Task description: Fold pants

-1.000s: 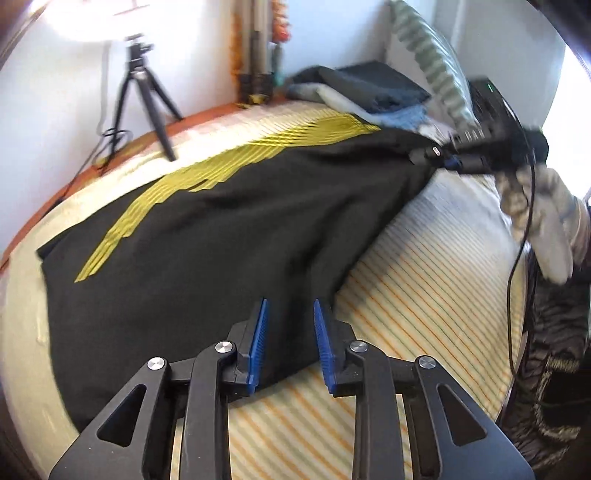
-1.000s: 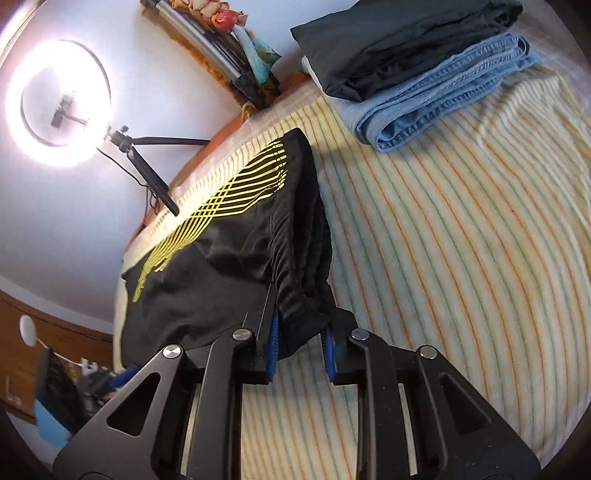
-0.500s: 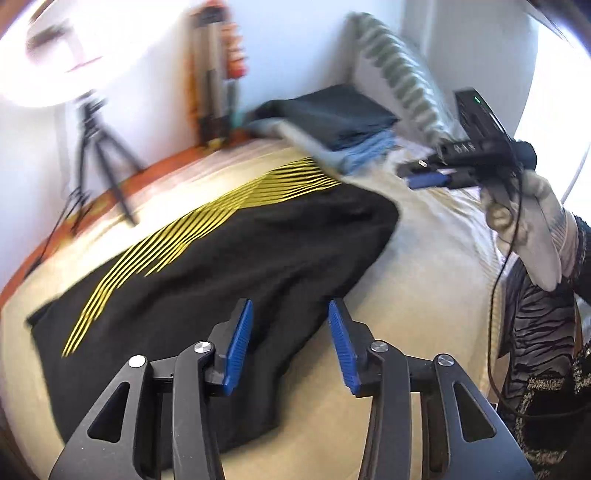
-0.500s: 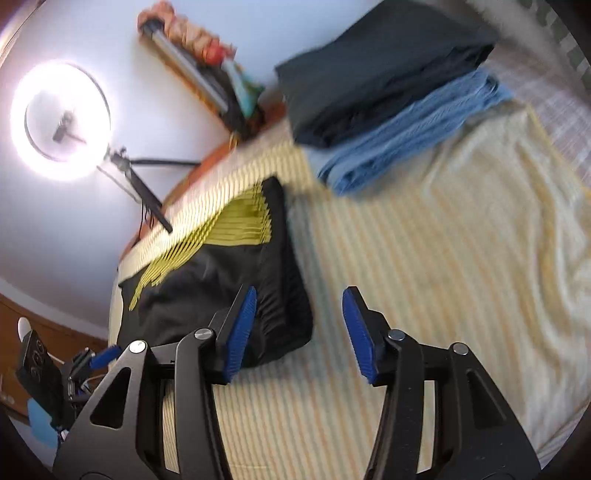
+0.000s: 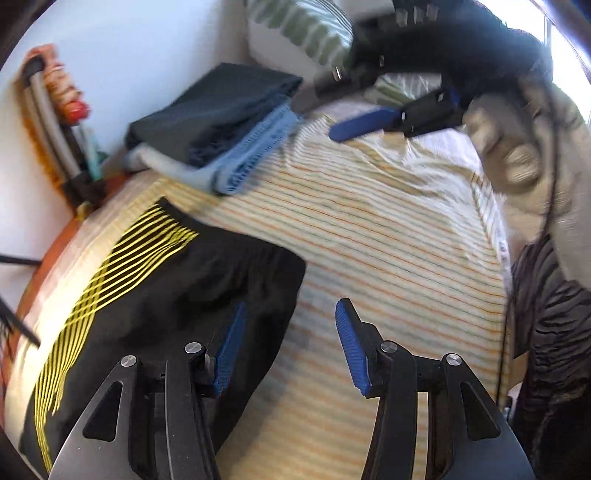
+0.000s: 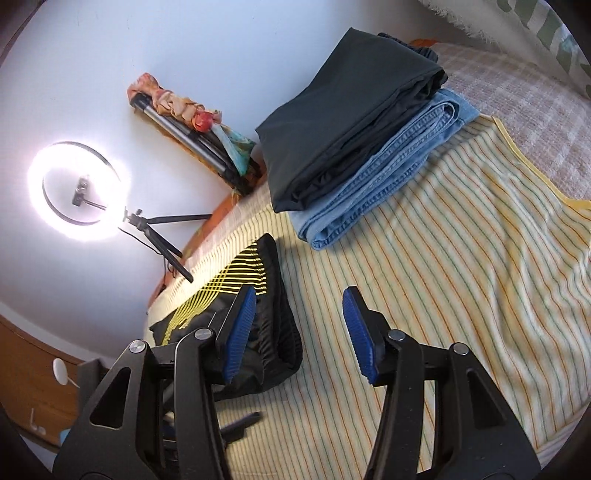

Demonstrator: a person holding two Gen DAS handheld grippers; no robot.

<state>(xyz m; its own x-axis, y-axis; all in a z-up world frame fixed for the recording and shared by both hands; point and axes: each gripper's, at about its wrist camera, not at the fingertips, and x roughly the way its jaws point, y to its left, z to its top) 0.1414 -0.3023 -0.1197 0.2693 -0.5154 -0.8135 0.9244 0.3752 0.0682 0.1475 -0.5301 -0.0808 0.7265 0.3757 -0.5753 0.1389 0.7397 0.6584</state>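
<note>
Black pants with yellow stripes [image 5: 173,295] lie folded on the striped bed sheet [image 5: 388,229]. They also show in the right wrist view [image 6: 273,325]. My left gripper [image 5: 288,347] is open and empty, just above the pants' right edge. My right gripper [image 6: 299,332] is open and empty, held above the bed beside the pants' folded end. The right gripper also shows in the left wrist view [image 5: 369,107], held by a gloved hand over the far bed.
A stack of folded dark pants [image 6: 351,122] and blue jeans [image 6: 384,173] sits at the bed's far end, also in the left wrist view [image 5: 218,122]. A ring light on a tripod [image 6: 81,184] stands by the wall. A striped pillow [image 5: 303,29] leans behind.
Both grippers let go of the pants and opened wide. They lifted away, the right one toward the far end of the bed. The pants now lie folded shorter.
</note>
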